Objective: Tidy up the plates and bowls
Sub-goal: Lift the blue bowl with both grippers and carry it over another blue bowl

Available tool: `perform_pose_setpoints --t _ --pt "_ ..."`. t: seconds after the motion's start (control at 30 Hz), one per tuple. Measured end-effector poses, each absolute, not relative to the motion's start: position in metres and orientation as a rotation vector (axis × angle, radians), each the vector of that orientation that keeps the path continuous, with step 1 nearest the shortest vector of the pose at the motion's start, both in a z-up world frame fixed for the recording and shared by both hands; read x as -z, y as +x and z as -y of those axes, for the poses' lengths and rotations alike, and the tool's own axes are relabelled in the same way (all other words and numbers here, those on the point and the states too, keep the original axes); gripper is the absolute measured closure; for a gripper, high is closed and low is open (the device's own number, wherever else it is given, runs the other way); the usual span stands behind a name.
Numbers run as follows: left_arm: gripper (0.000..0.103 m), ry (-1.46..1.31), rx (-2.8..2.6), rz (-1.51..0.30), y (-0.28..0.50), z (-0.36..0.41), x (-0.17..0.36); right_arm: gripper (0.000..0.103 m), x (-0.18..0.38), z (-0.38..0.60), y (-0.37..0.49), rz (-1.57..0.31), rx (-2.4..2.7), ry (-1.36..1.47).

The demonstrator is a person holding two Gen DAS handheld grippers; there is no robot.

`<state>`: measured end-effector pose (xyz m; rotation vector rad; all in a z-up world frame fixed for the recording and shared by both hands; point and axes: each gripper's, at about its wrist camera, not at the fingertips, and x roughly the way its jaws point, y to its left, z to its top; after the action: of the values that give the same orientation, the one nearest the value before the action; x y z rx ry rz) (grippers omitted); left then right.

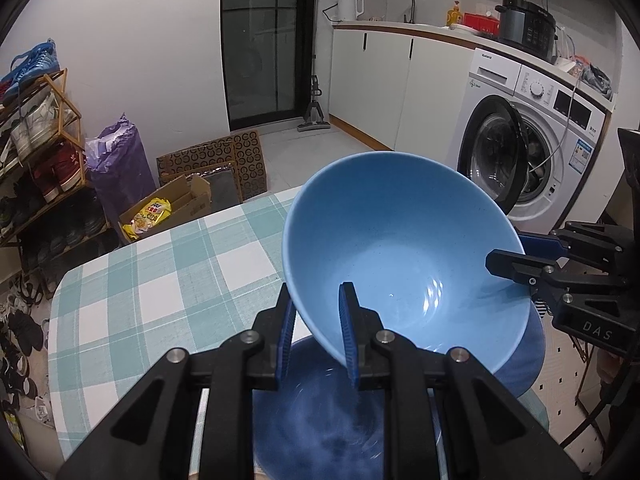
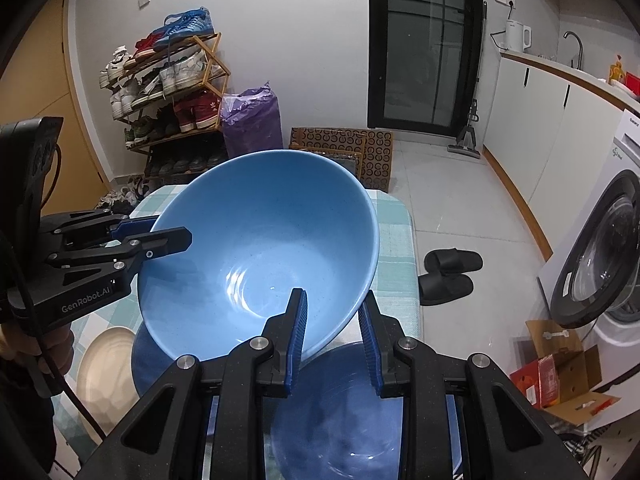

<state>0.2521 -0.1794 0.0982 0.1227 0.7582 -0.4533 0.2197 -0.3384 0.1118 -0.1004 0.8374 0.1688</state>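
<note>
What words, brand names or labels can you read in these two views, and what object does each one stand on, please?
"DAS" on the body of the right gripper.
"GenRobot.AI" on the body of the left gripper.
"Galanz", small but legible, on the top left of the washing machine.
The print on the yellow snack bag, the washing machine's blue sticker and the red box is too small or blurred to read.

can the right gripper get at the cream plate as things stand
Probably not. The right gripper is clamped on the light blue bowl, which the left gripper also holds, and the bowl hangs between it and the cream plate.
</note>
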Motion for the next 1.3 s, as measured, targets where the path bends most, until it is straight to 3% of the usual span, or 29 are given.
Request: perform_pose_setpoints --t 1.3 --pt "0.083 0.089 0.396 -0.775 0.207 0.133 -0.089 0.076 -0.099 0.280 0.175 -0.858 -0.245 -0.118"
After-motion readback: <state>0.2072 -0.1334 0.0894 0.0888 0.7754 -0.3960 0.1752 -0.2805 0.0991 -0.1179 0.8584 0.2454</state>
